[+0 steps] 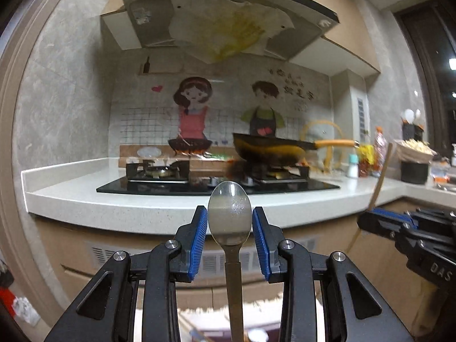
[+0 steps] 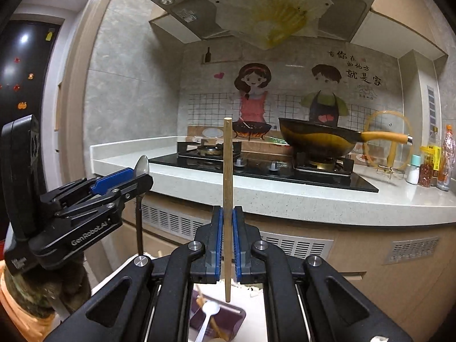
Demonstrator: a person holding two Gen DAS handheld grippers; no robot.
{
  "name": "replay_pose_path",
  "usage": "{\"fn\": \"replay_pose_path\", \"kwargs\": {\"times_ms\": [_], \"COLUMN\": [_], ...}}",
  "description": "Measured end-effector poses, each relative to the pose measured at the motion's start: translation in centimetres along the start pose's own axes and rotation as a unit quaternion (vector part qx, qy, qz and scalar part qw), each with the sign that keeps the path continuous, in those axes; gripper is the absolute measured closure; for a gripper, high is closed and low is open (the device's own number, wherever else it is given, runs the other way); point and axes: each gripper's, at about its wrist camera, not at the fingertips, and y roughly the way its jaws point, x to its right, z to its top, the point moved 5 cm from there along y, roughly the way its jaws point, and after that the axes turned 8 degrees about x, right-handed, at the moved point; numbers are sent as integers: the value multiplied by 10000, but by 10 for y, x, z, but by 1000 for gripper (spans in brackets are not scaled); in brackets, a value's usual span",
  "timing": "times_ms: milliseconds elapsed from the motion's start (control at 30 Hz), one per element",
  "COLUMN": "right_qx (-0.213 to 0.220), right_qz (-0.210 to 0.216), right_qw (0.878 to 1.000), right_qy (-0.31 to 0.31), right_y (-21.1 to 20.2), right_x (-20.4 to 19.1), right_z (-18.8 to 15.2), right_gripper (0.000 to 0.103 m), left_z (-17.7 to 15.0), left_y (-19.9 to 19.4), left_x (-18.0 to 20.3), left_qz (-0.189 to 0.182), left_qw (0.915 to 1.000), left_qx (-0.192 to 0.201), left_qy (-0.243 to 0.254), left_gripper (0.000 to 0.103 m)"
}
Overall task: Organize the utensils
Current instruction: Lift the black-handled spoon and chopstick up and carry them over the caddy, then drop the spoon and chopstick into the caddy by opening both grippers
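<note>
My left gripper (image 1: 229, 222) is shut on a metal spoon (image 1: 229, 213), held upright with its bowl up between the blue pads. It shows from the side in the right wrist view (image 2: 134, 175), with the spoon (image 2: 142, 165) in it. My right gripper (image 2: 227, 228) is shut on a single wooden chopstick (image 2: 227, 176), held upright. That gripper shows at the right edge of the left wrist view (image 1: 379, 222) with the chopstick (image 1: 380, 176). Below it a purple tray (image 2: 228, 323) holds a white plastic spoon (image 2: 209, 317) and other utensils.
A white countertop (image 2: 285, 199) carries a black gas hob (image 2: 256, 168) with a dark wok (image 2: 316, 139) on the right burner. A glass lid on a stand (image 2: 389, 145) and bottles (image 2: 444, 156) stand at the right. A range hood (image 2: 265, 8) hangs above.
</note>
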Motion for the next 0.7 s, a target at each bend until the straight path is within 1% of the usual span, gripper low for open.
{"fn": "replay_pose_path", "kwargs": {"times_ms": [33, 100, 167, 233, 367, 400, 433, 500, 533, 567, 633, 700], "right_qx": [-30, -173, -322, -554, -965, -1147, -1247, -1606, -1707, -1908, -2127, -2225], "right_qz": [-8, -10, -22, -10, 52, 86, 102, 170, 188, 225, 227, 223], "right_qw": [10000, 9998, 9995, 9985, 9953, 9933, 9920, 9864, 9846, 9805, 9756, 9732], "right_qy": [20, 38, 26, 22, 92, 144, 175, 294, 332, 413, 497, 529], "right_y": [5, 18, 27, 39, 56, 62, 65, 74, 77, 81, 85, 84], "right_x": [1, 7, 10, 11, 10, 10, 10, 9, 9, 8, 6, 4], "right_z": [-3, -18, -33, -56, -95, -111, -118, -146, -155, -169, -188, -199], "right_gripper": [96, 96, 96, 96, 96, 96, 96, 96, 96, 96, 94, 94], "left_z": [-10, -32, -55, -80, -129, -140, -154, -176, -189, -204, -226, -241], "left_y": [8, 21, 30, 35, 43, 43, 44, 46, 46, 48, 48, 42], "left_x": [-5, -13, -20, -27, -37, -39, -43, -46, -47, -48, -48, -49], "left_qz": [102, 235, 318, 370, 343, 330, 309, 303, 292, 256, 288, 242], "left_qw": [9999, 9997, 9992, 9986, 9957, 9945, 9927, 9893, 9868, 9830, 9768, 9714], "left_qx": [85, 61, -83, -226, -661, -765, -906, -1137, -1287, -1507, -1835, -2024], "left_qy": [-18, -88, -225, -295, -556, -633, -736, -861, -941, -1018, -1068, -1219], "left_gripper": [69, 69, 69, 69, 69, 69, 69, 69, 69, 69, 68, 67]}}
